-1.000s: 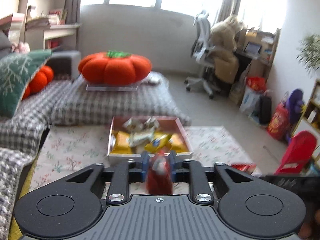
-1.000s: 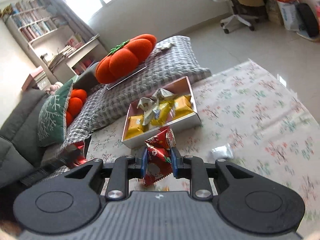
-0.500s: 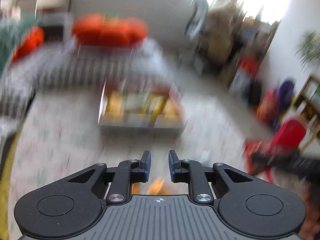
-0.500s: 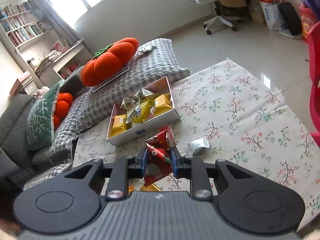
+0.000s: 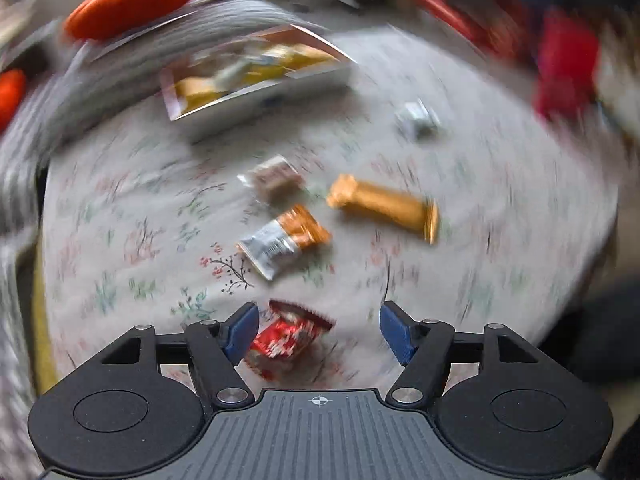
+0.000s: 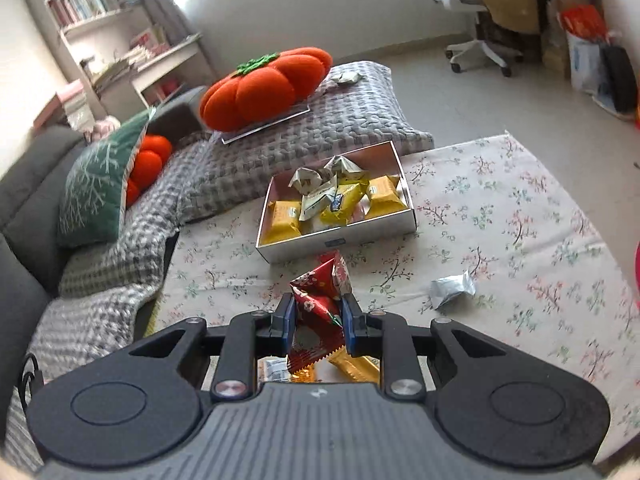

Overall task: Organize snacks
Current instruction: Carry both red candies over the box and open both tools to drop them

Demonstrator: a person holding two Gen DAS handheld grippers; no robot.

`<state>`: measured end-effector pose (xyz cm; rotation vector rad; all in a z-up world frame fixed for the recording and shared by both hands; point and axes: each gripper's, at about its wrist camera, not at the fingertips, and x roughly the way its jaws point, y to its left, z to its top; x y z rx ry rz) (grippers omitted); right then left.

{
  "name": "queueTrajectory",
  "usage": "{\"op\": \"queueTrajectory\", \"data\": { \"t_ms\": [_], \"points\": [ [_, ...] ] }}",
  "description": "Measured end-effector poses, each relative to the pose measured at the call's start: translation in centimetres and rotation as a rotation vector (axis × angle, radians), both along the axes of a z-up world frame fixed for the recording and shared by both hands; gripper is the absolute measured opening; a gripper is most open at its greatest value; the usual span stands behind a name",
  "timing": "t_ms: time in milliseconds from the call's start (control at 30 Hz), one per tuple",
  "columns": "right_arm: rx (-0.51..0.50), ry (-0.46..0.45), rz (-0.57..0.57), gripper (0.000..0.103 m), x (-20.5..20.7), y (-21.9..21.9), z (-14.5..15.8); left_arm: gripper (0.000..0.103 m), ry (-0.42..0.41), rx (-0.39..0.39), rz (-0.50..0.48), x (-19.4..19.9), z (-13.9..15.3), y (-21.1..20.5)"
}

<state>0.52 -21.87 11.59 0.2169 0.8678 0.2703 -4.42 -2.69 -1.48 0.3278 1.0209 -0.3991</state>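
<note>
- Two grippers: left gripper [image 5: 318,330], right gripper [image 6: 318,324].
- Two red snack packets: one [image 5: 286,334] on the cloth, one [image 6: 318,304] held.
- One long gold bar [image 5: 382,208].
- One orange-and-silver packet [image 5: 282,240].
- One brownish packet [image 5: 274,178].
- One silver wrapper [image 6: 452,288].
- One snack box [image 6: 340,240].
- Two pumpkin cushions: large [image 6: 266,88], small [image 6: 146,166].

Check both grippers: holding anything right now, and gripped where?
Right gripper pinches the red snack packet across its middle, top and bottom ends sticking out. Left gripper is open, holding nothing; a red wrapper lies between its fingers.
</note>
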Motion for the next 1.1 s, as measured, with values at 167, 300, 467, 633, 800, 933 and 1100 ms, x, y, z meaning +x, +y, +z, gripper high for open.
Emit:
{"op": "queueTrajectory", "data": {
  "t_ms": [167, 300, 467, 633, 800, 933, 1100],
  "points": [
    [-0.018, 0.06, 0.035, 0.022, 2.0, 0.4, -2.5, 0.066, 0.004, 0.223, -0.18, -0.1, -3.5, -1.7],
    [0.008, 0.121, 0.054, 0.022, 4.6, 0.5, -4.9, 0.024, 0.109, 0.254, -0.159, 2.4, -5.6, -1.2],
    [-0.01, 0.142, 0.055, 0.022, 9.6, 0.8, -4.5, 0.023, 0.098, 0.107, -0.066, 6.2, -2.3, 0.7],
    [-0.038, 0.087, 0.082, 0.022, 14.2, 0.9, -3.0, 0.023, -0.057, -0.014, 0.072, 12.7, 3.4, 1.0],
    [-0.026, 0.094, 0.053, 0.022, 19.0, -0.2, -4.8, 0.024, -0.174, -0.109, 0.168, 20.4, 5.8, 0.4],
    [-0.01, 0.111, 0.061, 0.022, 21.7, -0.1, -6.9, 0.024, -0.155, -0.13, 0.209, 26.2, 3.4, 0.1],
    [-0.026, 0.121, 0.126, 0.022, 23.4, 1.6, -9.7, 0.024, -0.111, -0.214, 0.228, 29.6, -0.7, 0.3]
  ]
}}
